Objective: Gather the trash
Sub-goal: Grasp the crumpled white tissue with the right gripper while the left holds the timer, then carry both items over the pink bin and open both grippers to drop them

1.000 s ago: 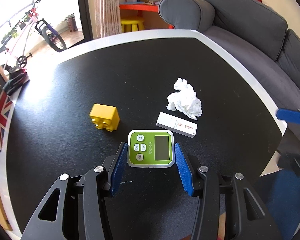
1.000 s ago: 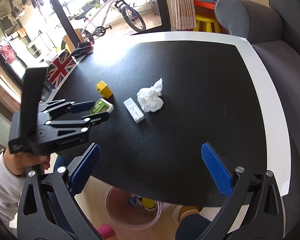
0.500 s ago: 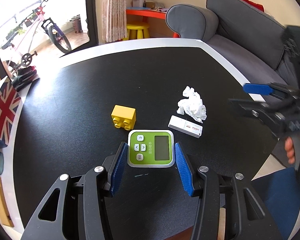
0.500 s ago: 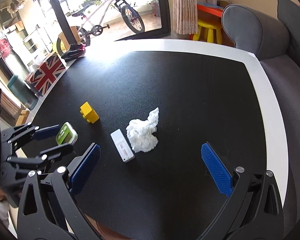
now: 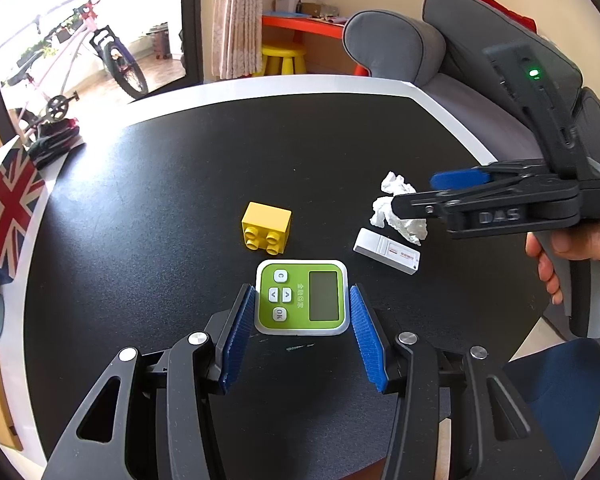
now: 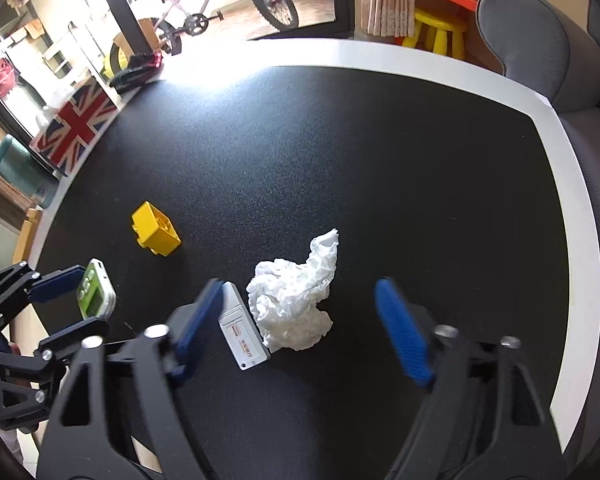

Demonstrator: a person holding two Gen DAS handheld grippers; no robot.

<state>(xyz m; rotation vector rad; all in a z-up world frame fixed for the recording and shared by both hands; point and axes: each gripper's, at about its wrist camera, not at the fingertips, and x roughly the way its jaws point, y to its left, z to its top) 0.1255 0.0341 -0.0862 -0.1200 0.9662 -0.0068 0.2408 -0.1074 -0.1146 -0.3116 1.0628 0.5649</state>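
A crumpled white tissue (image 6: 296,304) lies on the black table (image 6: 380,160); in the left wrist view it (image 5: 396,208) is partly hidden behind the right gripper. My right gripper (image 6: 300,332) is open, its jaws spread around the tissue and a white test cassette (image 6: 242,332) just above the table. My left gripper (image 5: 302,332) is shut on a green timer (image 5: 301,297), also visible in the right wrist view (image 6: 94,294).
A yellow toy brick (image 5: 266,226) sits behind the timer. The cassette (image 5: 386,251) lies next to the tissue. A Union Jack box (image 6: 76,124) and a teal can (image 6: 16,168) stand at the table's left edge. A grey sofa (image 5: 440,52) borders the right.
My right gripper has moved forward and down over the table until its jaws flank the tissue and cassette. My left gripper has kept the timer and shifted slightly.
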